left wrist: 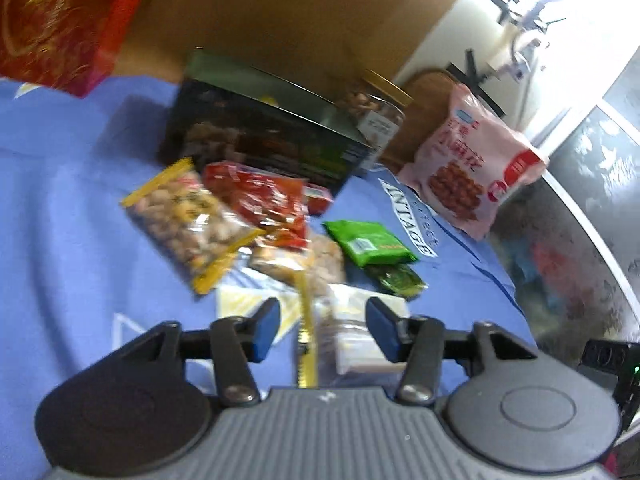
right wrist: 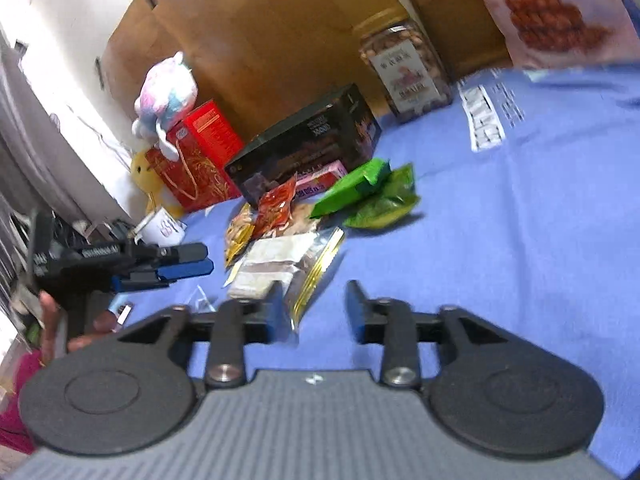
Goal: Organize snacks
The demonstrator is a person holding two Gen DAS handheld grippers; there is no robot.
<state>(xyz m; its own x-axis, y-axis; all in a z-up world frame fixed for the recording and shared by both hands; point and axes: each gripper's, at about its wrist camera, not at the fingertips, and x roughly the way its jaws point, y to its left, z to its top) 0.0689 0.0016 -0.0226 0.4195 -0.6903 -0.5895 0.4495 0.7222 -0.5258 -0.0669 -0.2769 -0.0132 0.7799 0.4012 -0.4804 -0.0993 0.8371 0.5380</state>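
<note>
A heap of snack packets lies on the blue cloth (left wrist: 60, 200): a peanut bag (left wrist: 188, 220) with yellow edges, a red packet (left wrist: 260, 200) and green packets (left wrist: 368, 242). Behind them stand a dark box (left wrist: 260, 140), a nut jar (left wrist: 372, 112) and a pink bag (left wrist: 468, 164). My left gripper (left wrist: 324, 328) is open over a clear packet (left wrist: 352, 340) with a yellow zip edge, and its pads do not touch it. My right gripper (right wrist: 315, 306) is open just short of the same clear packets (right wrist: 276, 264). The left gripper (right wrist: 176, 270) shows at the left there, held by a hand.
A red gift box (right wrist: 196, 160) with a plush toy (right wrist: 168, 88) on it stands at the far left, and a white mug (right wrist: 164, 226) sits near it. Brown cardboard (left wrist: 300, 8) rises behind the snacks. The cloth drops off at its right edge (left wrist: 516, 280).
</note>
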